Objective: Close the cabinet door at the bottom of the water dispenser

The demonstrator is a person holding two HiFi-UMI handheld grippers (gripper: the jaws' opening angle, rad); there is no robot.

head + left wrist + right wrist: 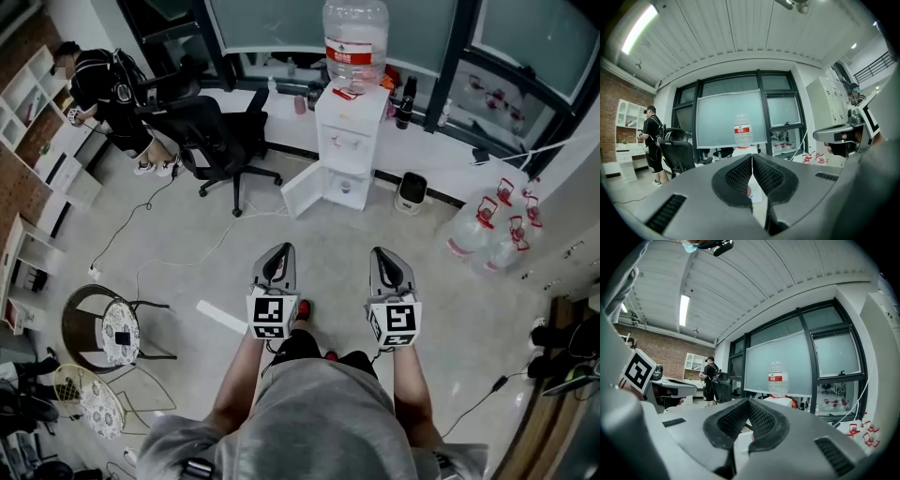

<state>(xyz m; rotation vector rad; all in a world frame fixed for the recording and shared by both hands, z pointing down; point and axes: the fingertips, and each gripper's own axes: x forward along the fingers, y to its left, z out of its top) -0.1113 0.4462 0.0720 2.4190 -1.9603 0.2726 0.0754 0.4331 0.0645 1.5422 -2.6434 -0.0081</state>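
The white water dispenser [349,141] stands against the far window wall with a clear bottle [355,42] on top. Its bottom cabinet door [302,192] hangs open, swung out to the left. My left gripper [284,249] and right gripper [382,252] are held side by side in front of me, well short of the dispenser, both pointing toward it. In the left gripper view the left gripper [752,155] has its jaws together with nothing between them, and the bottle [742,131] shows far ahead. In the right gripper view the right gripper [749,401] is likewise shut and empty.
A black office chair [220,141] stands left of the dispenser, with a person [108,84] beyond it at a desk. A small white bin [411,192] sits to the dispenser's right, and several water jugs [487,230] lie further right. Cables cross the floor; a round chair [117,333] stands near left.
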